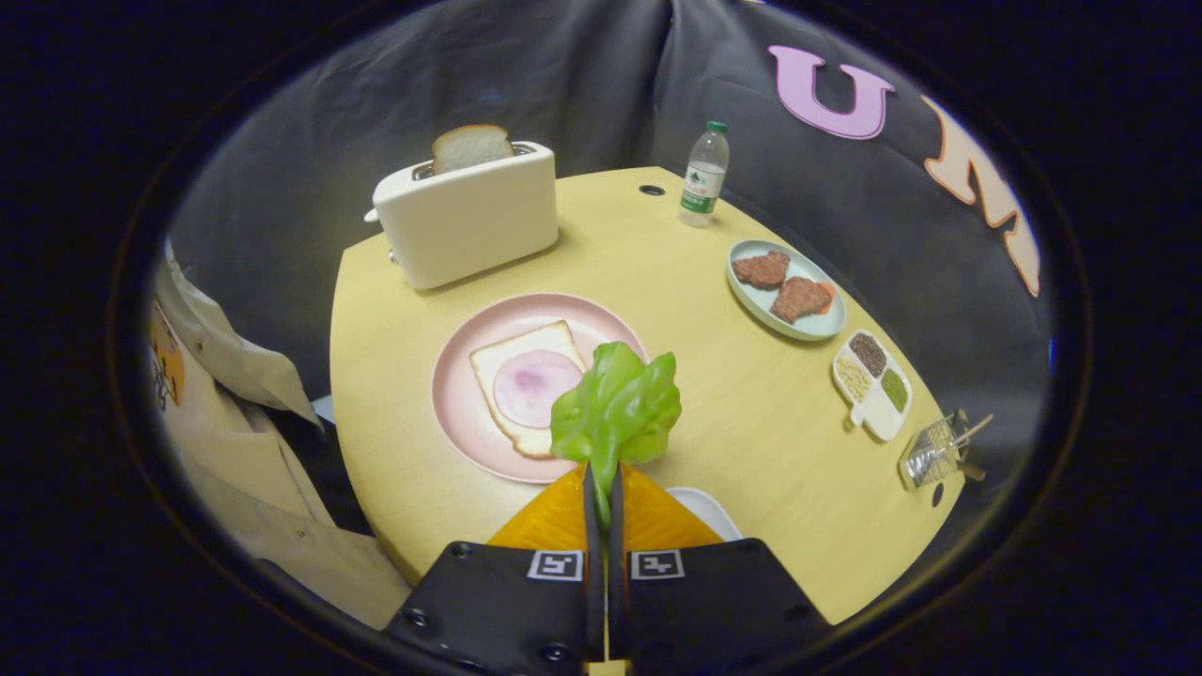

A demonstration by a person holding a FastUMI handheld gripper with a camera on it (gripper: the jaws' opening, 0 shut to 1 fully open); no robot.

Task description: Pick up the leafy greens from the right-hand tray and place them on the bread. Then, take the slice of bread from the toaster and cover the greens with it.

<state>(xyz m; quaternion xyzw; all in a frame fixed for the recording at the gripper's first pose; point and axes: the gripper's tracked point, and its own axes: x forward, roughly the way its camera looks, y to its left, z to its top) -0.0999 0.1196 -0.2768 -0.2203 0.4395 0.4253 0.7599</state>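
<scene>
I see gripper [604, 493] clamped on greens [617, 408], held just right of bread [526, 387] on plate [470, 347]; toaster [467, 223] with slice [471, 147] at 11 o'clock

Leafy greens [617, 406] are clamped between the gripper [604, 488] fingers; plate [470, 413] with bread [526, 385] lies just ahead-left, toaster [465, 221] beyond it, bottle [704, 176] far ahead-right.

Leafy greens [618, 404] pinched between closed jaws, above pink plate [460, 413].
</scene>
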